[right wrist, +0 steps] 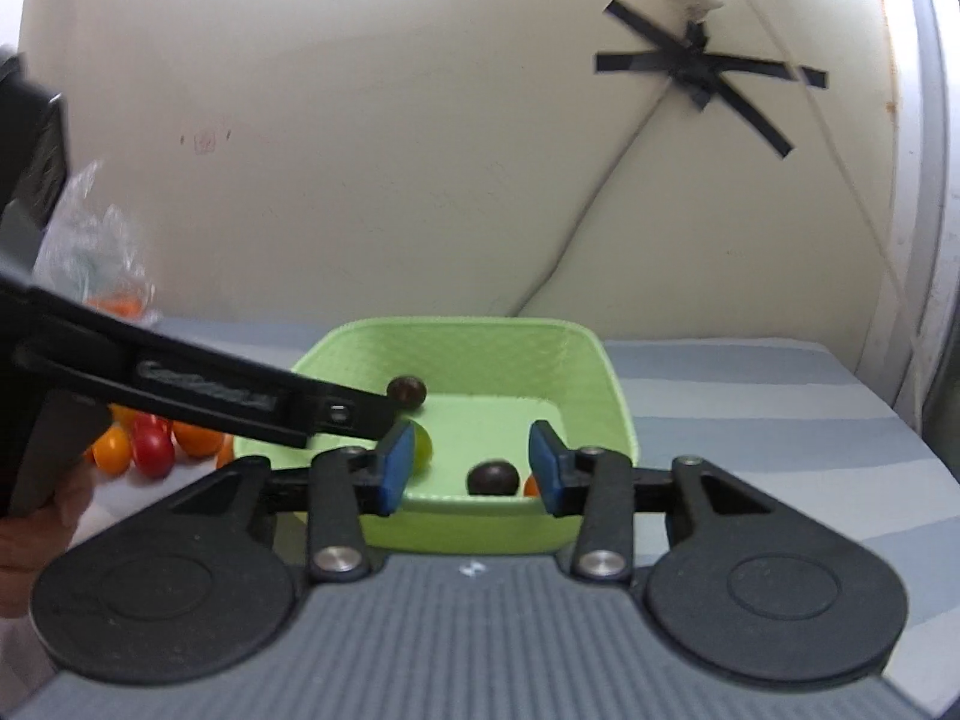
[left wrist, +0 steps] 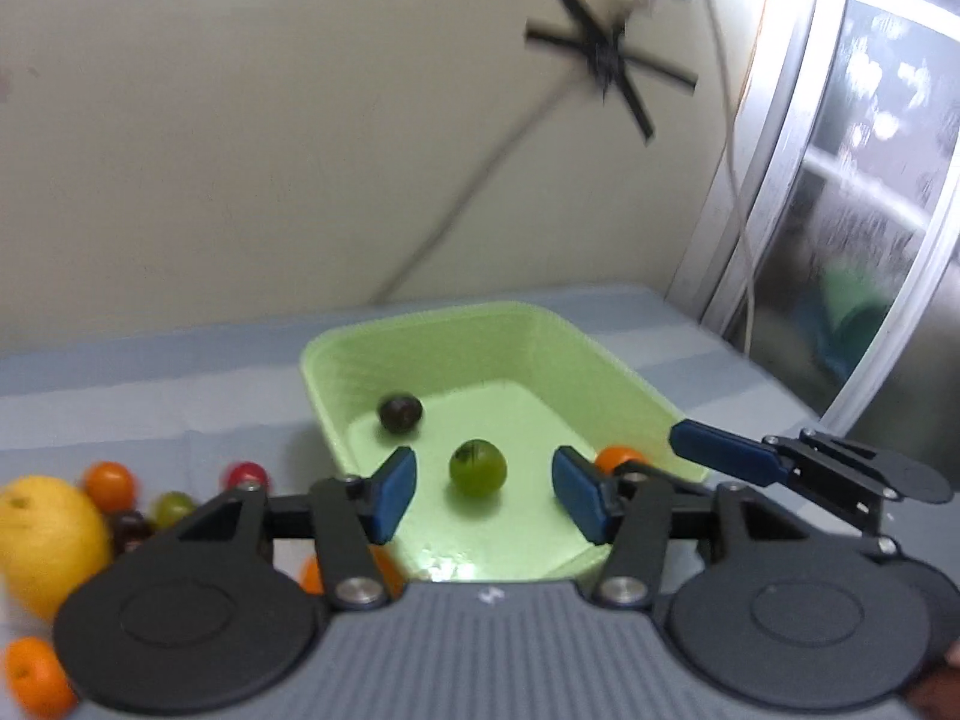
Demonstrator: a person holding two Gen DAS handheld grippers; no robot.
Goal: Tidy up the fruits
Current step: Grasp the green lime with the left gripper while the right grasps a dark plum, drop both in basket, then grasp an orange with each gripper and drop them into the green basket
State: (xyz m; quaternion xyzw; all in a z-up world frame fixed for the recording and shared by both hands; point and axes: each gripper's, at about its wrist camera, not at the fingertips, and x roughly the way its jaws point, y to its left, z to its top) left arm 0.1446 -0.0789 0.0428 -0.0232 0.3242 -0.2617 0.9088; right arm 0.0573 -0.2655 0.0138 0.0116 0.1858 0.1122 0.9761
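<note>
A light green tray (left wrist: pixel 420 336) sits on the blue-striped cloth. In the left wrist view it holds a green grape (left wrist: pixel 477 467), a dark grape (left wrist: pixel 400 412) and an orange fruit (left wrist: pixel 618 458) by the right finger. My left gripper (left wrist: pixel 483 495) is open over the tray's near end, with the green grape loose between its fingers. My right gripper (right wrist: pixel 471 468) is open and empty above the tray's (right wrist: pixel 456 330) near rim. The right wrist view shows two dark grapes (right wrist: pixel 492 477) (right wrist: pixel 407 391) and the green grape (right wrist: pixel 423 447). Loose fruits lie left of the tray: a lemon (left wrist: pixel 51 540), orange tomatoes (left wrist: pixel 109 485), a red one (right wrist: pixel 151 449).
A clear plastic bag (right wrist: pixel 90 252) with orange fruit lies at the back left by the wall. Black tape (right wrist: pixel 702 69) and a cable are on the wall. A window frame (left wrist: pixel 780 192) stands at the right. The right gripper's blue finger (left wrist: pixel 720 450) reaches in over the tray's right rim.
</note>
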